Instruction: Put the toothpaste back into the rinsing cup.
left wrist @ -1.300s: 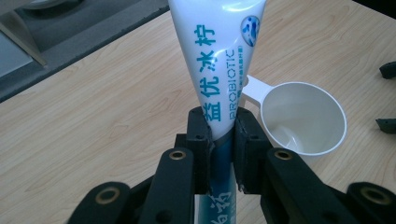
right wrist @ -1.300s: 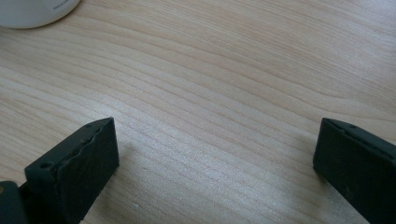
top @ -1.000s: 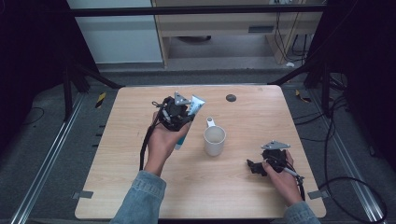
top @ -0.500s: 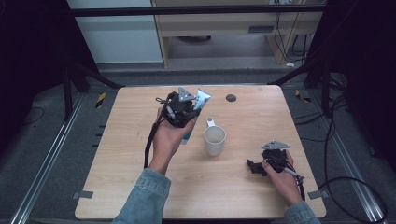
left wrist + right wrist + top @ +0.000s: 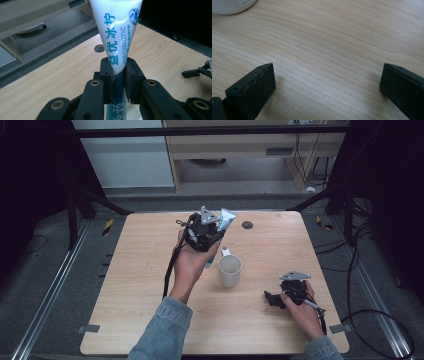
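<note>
My left gripper (image 5: 214, 227) is raised above the table's far middle, shut on a white and blue toothpaste tube (image 5: 225, 220). In the left gripper view the tube (image 5: 117, 37) stands between the two black jaws, its flat crimped end pointing away, and my left gripper (image 5: 118, 75) pinches its lower part. A white mug (image 5: 229, 269) stands upright on the table just right of the hand, its handle toward the far side. My right gripper (image 5: 272, 298) rests low near the front right, open, with bare wood between its fingertips (image 5: 252, 87). The mug's base (image 5: 232, 5) shows at the upper left of the right gripper view.
A small dark round disc (image 5: 247, 225) lies near the table's far edge, also seen past the tube (image 5: 99, 48). The wooden table (image 5: 140, 285) has dark floor, metal rails and cables around it. A shelf unit stands behind the far edge.
My left gripper has carried the tube to the right and slightly nearer the mug, tilting it more upright. The right gripper has stayed still.
</note>
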### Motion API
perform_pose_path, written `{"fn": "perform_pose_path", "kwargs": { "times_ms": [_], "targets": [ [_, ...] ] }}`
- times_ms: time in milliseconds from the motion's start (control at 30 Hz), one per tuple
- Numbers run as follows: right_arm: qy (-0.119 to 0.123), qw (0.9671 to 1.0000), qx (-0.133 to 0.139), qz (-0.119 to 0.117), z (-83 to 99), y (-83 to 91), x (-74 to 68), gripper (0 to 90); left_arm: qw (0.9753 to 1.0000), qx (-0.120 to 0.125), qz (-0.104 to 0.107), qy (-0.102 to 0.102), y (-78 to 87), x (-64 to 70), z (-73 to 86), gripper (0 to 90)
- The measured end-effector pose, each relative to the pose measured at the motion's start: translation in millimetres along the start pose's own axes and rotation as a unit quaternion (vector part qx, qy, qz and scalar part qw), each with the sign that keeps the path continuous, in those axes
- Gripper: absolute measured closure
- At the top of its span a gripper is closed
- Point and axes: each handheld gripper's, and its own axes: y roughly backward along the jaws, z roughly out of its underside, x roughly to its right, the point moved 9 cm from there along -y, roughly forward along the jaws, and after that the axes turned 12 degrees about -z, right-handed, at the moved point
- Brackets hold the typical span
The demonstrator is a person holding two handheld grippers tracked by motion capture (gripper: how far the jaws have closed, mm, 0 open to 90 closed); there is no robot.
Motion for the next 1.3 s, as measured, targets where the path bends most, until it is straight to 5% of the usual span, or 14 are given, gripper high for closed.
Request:
{"fn": "perform_pose_path", "kwargs": {
  "times_ms": [800,1300],
  "targets": [
    [-0.001,1.0,-0.001,0.0,0.3,0.2,-0.4,0.6,0.9986,0.049,0.009,0.02,-12.5,18.8,-24.7,78.1],
    [-0.001,1.0,-0.001,-0.002,0.1,0.1,-1.0,0.6,0.9955,0.089,-0.014,0.028,-10.2,34.6,-27.1,78.1]
  ]
}}
